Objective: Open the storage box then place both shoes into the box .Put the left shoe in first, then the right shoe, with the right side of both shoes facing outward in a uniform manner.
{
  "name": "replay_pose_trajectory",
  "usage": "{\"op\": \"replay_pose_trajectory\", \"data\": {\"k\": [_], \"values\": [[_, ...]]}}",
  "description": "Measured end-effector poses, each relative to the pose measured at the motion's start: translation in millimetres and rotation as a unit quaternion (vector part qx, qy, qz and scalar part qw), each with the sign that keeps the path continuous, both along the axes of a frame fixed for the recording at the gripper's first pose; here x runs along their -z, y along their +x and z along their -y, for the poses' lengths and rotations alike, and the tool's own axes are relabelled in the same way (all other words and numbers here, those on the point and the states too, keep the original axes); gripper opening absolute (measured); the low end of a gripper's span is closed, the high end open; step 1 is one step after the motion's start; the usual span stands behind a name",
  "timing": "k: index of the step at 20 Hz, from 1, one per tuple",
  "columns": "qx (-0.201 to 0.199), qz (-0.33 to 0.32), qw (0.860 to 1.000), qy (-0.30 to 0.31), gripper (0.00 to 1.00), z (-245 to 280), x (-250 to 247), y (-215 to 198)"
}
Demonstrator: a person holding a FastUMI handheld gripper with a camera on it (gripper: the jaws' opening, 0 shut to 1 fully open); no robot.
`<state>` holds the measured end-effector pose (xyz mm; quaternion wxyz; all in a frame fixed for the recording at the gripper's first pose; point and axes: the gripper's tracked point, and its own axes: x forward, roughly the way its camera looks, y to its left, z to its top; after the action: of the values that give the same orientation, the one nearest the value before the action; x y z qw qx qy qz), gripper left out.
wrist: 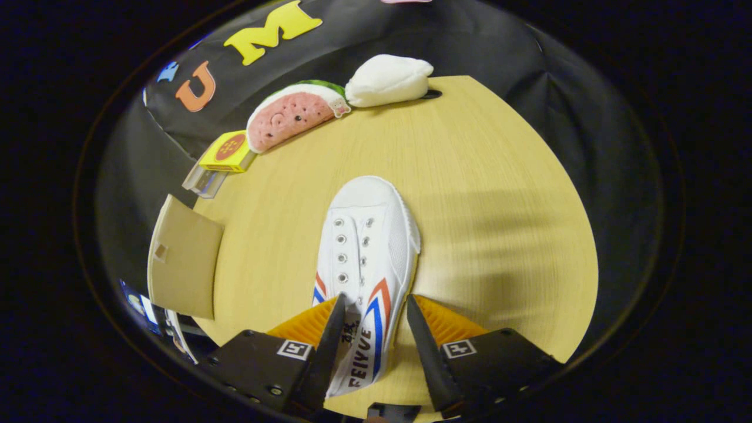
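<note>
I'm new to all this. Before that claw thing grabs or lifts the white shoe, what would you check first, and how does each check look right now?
1. Shoe sits between the gripper fingers: ok, its heel end lies between them, toe pointing away.
2. Both fingers pressing on the shoe: not ok. The jaws are open, with a gap showing on the side by the striped flank.
3. Shoe flat on the table: ok, sole down.
4. Storage box open and ready: cannot tell; a tan flap stands off the table's edge, but what it belongs to is unclear.
5. Which shoe this is, left or right: cannot tell.
6. Plush toys out of the way: ok, far beyond the toe.
</note>
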<state>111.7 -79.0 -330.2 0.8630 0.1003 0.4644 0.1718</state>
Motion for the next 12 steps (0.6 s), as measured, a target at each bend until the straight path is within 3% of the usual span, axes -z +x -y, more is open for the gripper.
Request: {"op": "replay_pose_trajectory", "data": {"k": [2,6,8,9,10,11,12], "values": [[-0.006,-0.017,1.000,0.007,0.54,5,3,2],[0.026,-0.048,0.997,0.061,0.30,4,10,3],[0.036,-0.048,0.997,0.057,0.23,5,2,0],[0.037,-0.050,0.997,0.054,0.12,4,-1,1],[0.046,-0.044,0.997,0.052,0.12,6,-4,0],[0.047,-0.042,0.997,0.050,0.03,3,-3,1],[0.047,-0.039,0.997,0.044,0.03,3,-5,-2]]}}
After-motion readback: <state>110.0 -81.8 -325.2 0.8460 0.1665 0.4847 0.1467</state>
